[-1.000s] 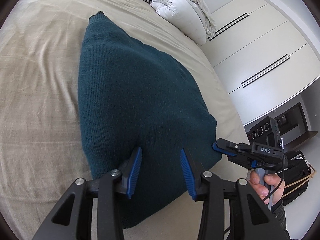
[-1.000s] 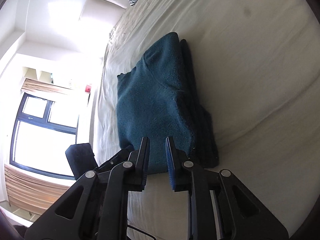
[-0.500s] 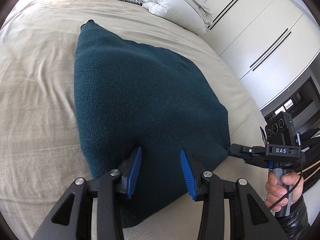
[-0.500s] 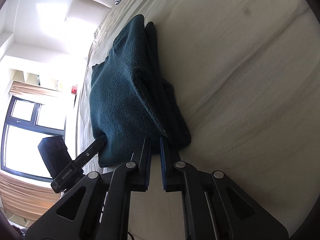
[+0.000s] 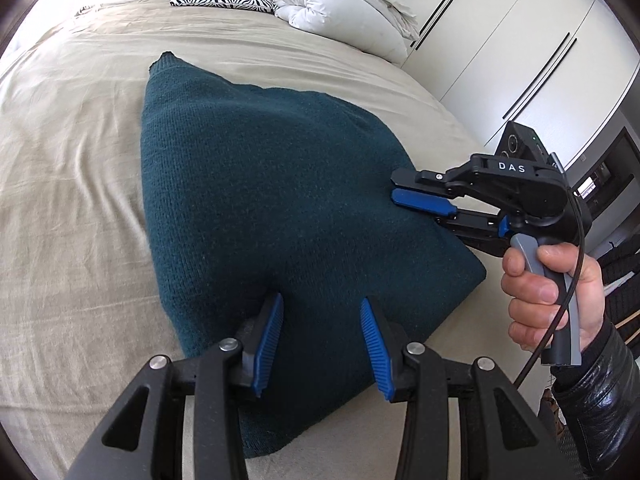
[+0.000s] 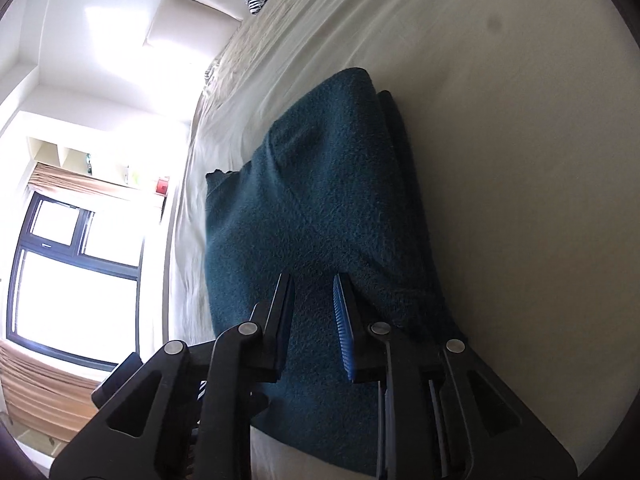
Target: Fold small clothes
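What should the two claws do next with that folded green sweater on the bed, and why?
Probably close the right claw on the sweater's edge. Its jaws have just been opening, one blue pad lies on top of the knit, and nothing looks pinched. The left claw stands open over the near edge, holding nothing, on the beige bed.

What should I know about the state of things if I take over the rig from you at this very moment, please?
Left gripper: jaws apart over the near edge of the teal sweater, gripping nothing.
Right gripper: jaws have just been opening. They straddle the sweater's right edge and are not clamped on it.
Sweater: lies on the beige bed, already folded into a stack. The layers show along the edge in the right wrist view.
Done: the main folds.
Left: probably a last fold or a tidy of that edge, though I cannot tell which.
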Demonstrator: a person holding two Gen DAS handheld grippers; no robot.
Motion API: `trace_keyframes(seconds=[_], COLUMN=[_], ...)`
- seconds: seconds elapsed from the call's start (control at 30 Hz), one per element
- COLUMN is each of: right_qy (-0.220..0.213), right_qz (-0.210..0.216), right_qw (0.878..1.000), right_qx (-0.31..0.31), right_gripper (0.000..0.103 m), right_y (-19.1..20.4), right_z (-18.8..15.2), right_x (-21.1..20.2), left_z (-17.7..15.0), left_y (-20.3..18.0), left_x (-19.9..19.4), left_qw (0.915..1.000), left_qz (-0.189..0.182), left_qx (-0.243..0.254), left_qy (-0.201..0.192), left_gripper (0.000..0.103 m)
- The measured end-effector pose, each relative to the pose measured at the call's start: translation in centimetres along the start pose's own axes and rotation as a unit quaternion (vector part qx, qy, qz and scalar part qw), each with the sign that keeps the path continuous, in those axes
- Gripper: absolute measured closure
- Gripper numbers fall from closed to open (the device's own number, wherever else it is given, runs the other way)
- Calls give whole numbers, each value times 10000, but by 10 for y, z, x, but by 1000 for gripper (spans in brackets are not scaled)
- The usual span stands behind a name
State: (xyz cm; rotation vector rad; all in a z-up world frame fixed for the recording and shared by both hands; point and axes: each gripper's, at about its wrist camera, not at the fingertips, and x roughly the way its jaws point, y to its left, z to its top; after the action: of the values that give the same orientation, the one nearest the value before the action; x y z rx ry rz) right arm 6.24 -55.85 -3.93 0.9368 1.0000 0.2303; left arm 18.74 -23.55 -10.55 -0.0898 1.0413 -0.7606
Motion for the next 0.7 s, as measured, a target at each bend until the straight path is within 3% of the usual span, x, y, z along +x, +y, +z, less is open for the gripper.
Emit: trace_keyframes(seconds=[0.07,0.3,0.47,0.57,0.7], right_qy=[-138,-437,-337,-237,-422], right_qz=[283,382,554,318,458], right_qw=[9994,9983,9978,9989,9959], right_qx=[142,56,-130,262,656], right_gripper=[85,82,77,76,81], right_y=[-10,-4,30,18,-10], right_z=[-2,-1,33,58,81], right_x=[-4,-27,3,31,37], left_z=[0,-5,-7,-9,-12], left_y=[0,4,7,13,18], left_x=[1,2,-1,-4,-7], left_qw=[10000,10000,9999,9997,9996], left_qz=[12,-55,-124,-224,-258], left_qx=[33,-6,0,-42,-59], left_qy=[-14,-43,-70,-86,-112], left_gripper=[59,58,58,58,58])
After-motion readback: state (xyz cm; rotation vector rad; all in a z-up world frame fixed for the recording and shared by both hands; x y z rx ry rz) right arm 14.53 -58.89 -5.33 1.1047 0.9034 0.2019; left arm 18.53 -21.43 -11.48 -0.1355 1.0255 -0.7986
